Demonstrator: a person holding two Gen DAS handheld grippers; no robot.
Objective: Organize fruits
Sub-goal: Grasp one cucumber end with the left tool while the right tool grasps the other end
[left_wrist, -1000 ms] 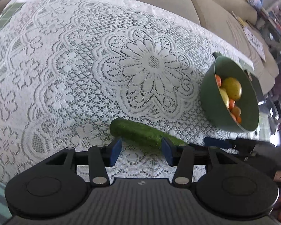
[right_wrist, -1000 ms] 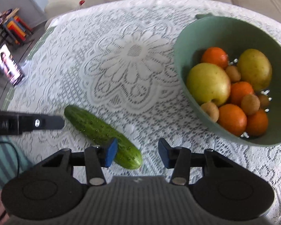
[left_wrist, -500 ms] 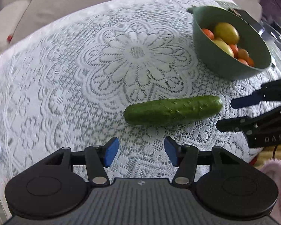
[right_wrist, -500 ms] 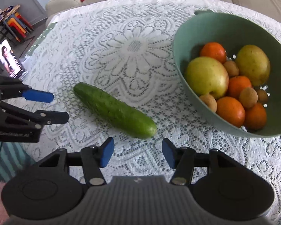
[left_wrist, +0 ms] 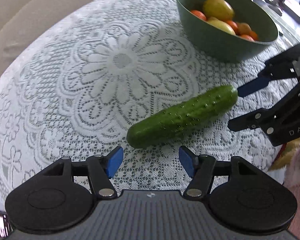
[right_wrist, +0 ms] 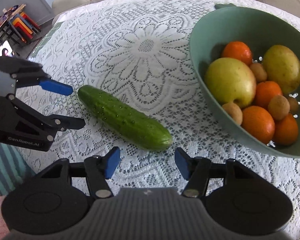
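A white lace tablecloth (right_wrist: 142, 46) covers the table. The green bowl (right_wrist: 208, 30) of fruit, apples I think, sits beside the cucumber (right_wrist: 124, 118). At either cucumber end the left gripper (left_wrist: 149, 161) and right gripper (right_wrist: 146, 163) have just been opening, both empty.

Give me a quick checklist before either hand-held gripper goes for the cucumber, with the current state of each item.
1. Cucumber lies free on the lace cloth: ok.
2. Left hand-held gripper empty, jaws just opened wider: ok.
3. Right hand-held gripper empty, jaws just opened wider: ok.
4. Cucumber between either pair of jaws: not ok, it lies just ahead of both.
5. Bowl has room for the cucumber: cannot tell, fruit already fills the bottom.
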